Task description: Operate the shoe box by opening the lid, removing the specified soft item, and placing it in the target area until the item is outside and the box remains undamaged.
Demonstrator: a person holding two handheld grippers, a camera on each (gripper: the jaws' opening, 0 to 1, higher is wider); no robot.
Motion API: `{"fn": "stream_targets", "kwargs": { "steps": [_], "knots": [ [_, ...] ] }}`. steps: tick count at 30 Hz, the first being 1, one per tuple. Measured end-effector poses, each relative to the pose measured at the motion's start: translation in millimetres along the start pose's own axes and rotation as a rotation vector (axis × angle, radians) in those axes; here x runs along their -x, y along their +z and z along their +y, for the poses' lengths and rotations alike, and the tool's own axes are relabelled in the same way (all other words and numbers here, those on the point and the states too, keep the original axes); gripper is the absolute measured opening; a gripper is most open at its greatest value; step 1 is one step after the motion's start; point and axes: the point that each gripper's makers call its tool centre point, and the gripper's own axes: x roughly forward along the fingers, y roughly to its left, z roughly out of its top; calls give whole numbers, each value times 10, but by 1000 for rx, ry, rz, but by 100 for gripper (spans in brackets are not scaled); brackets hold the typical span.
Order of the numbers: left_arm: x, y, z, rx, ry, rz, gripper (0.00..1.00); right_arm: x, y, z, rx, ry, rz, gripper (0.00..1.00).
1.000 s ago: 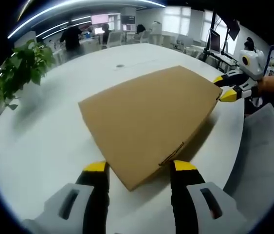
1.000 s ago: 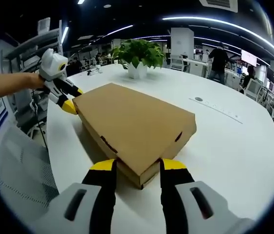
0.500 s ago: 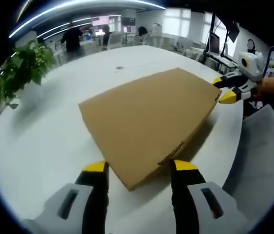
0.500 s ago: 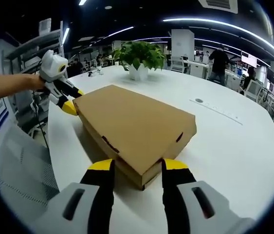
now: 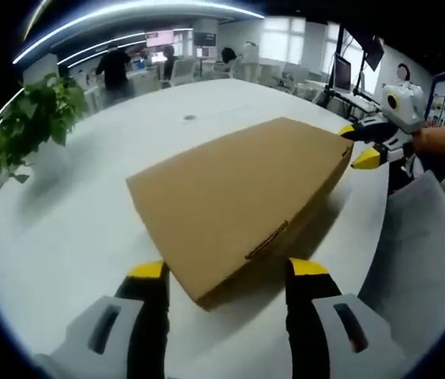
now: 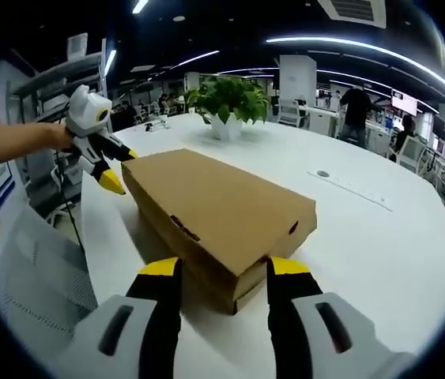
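So each tool is parked at one end of the box, jaws apart and straddling a corner, not clamped on anything yet: the left tool [image 5: 226, 270] at the near corner in the left gripper view, the right tool [image 6: 224, 267] at the opposite corner in the right gripper view. The one cardboard shoe box [image 6: 218, 213] lies flat on the white table [image 6: 380, 237] with its lid shut, so the soft item is presumably inside, can't see it. My worry: lift from two corners unevenly and the lid twists or creases, or the tab slots tear; push too hard and the whole box slides off the near table edge. Count: one box, two tools, one potted plant [image 6: 228, 101] further back, a few people way off.
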Motion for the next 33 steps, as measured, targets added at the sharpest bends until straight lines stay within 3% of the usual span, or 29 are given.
{"fn": "stream_targets", "kwargs": {
  "steps": [22,33],
  "knots": [
    [298,465,82,-34,59,-108,55,147,564,-103,68,-29,-102,44],
    [363,709,298,-21,151,-178,40,122,793,-248,105,-50,-135,43]
  ]
}}
